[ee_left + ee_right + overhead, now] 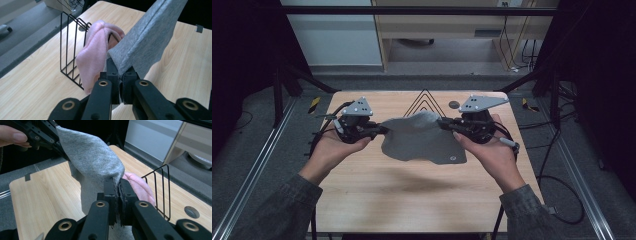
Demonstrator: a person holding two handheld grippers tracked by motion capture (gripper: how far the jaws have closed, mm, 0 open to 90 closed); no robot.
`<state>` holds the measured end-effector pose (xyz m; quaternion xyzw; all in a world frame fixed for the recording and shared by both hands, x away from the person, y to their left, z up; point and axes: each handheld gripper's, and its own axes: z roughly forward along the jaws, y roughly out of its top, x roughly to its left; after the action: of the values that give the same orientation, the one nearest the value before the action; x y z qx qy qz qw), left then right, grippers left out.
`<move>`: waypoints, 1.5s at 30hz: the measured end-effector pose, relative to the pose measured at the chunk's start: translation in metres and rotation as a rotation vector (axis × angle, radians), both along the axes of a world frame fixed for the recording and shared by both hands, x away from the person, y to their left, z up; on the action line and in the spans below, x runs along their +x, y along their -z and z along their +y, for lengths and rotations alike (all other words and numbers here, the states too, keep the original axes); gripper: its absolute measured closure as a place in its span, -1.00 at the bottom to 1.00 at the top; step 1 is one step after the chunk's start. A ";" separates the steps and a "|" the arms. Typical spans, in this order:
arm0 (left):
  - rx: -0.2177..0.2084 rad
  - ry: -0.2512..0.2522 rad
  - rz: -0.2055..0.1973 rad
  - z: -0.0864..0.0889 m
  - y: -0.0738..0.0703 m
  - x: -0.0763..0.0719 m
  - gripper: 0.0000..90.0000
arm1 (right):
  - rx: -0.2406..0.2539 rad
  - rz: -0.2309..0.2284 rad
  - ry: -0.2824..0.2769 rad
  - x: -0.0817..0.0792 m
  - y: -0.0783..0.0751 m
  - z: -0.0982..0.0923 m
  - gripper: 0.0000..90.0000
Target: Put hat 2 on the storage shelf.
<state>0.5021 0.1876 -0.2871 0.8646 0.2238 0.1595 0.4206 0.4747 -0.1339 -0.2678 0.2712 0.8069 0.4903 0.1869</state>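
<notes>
Above the middle of the wooden table (377, 195), a grey cloth (422, 140) hangs stretched between two hand-held grippers, its lower edge sagging toward the tabletop and casting a soft shadow on the wood beneath it. At the cloth's left corner the left gripper (379, 129) has its jaws clamped tight on the hemmed edge; in the left gripper view the grey fabric (147, 42) rises from between the closed jaws and slopes up and away. At the opposite corner the right gripper (444, 122) is likewise clenched on the cloth, and in the right gripper view the frayed edge is pinched between the two black jaws while the fabric (92, 155) runs up to the left gripper (58, 143) farther off. The person's left hand (332, 145) and right hand (487, 145) hold the tools, forearms in dark sleeves coming in from the bottom of the high view. Behind the cloth, a black wire rack (70, 45) stands upright on the table with a pink cloth (93, 55) draped over it. A small round grommet (454, 104) sits in the tabletop near the far edge, just beside the rack.
</notes>
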 end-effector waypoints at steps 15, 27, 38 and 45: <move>-0.002 -0.011 -0.042 -0.005 -0.030 0.005 0.94 | 0.065 -0.005 0.009 0.010 -0.016 -0.008 0.92; -0.023 -0.055 -0.051 -0.005 -0.061 0.017 0.94 | 0.087 -0.042 0.035 0.021 -0.041 -0.005 0.92; -0.014 -0.077 -0.095 -0.018 -0.078 0.029 0.94 | 0.106 -0.065 0.087 0.042 -0.052 -0.015 0.92; -0.032 -0.101 -0.125 -0.026 -0.093 0.042 0.95 | 0.146 -0.091 0.117 0.056 -0.061 -0.023 0.92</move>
<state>0.5439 0.1614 -0.1944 0.8336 0.2429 0.2307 0.4391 0.5307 -0.1573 -0.2066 0.3081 0.7424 0.5481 0.2314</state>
